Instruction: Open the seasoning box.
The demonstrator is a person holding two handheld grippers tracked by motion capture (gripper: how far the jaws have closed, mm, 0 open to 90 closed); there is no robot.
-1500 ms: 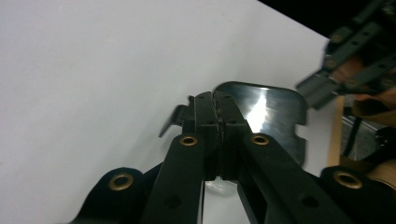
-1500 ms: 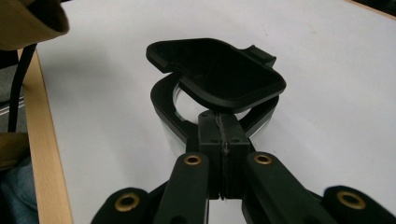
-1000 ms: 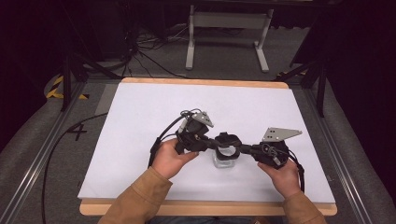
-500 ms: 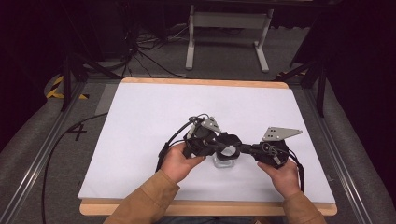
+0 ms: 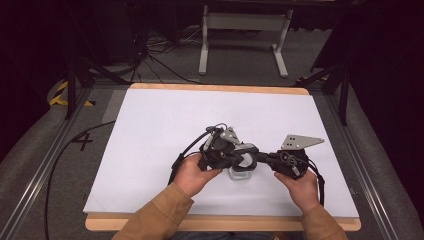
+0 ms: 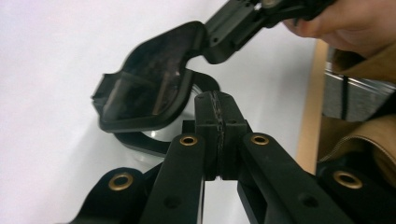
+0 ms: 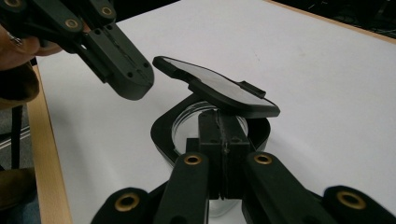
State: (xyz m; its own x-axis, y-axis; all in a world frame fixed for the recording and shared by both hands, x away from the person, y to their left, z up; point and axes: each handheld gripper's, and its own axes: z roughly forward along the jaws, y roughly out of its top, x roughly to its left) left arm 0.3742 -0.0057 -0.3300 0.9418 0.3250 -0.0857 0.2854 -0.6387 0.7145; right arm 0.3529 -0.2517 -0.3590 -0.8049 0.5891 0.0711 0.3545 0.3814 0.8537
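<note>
Step in hand: handling the dark-lensed glasses (image 7: 219, 88) above the clear round container (image 7: 186, 127) on the white table (image 5: 165, 125). Your right gripper (image 7: 219, 122) is closed, apparently pinching the frame edge. Your left gripper (image 7: 135, 86) is closed on nothing, just beside the lens end. Next move, likely: open the left jaws and take the free end. Keep the right grip steady.

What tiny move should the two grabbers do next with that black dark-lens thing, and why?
Probably lift it a little, straight up, without opening either gripper. The dark-lensed black frame hangs tilted just above the clear round dish, and a black curved band bends around that dish. The left gripper and right gripper meet there, both shut; a sideways pull might tip the dish.
</note>
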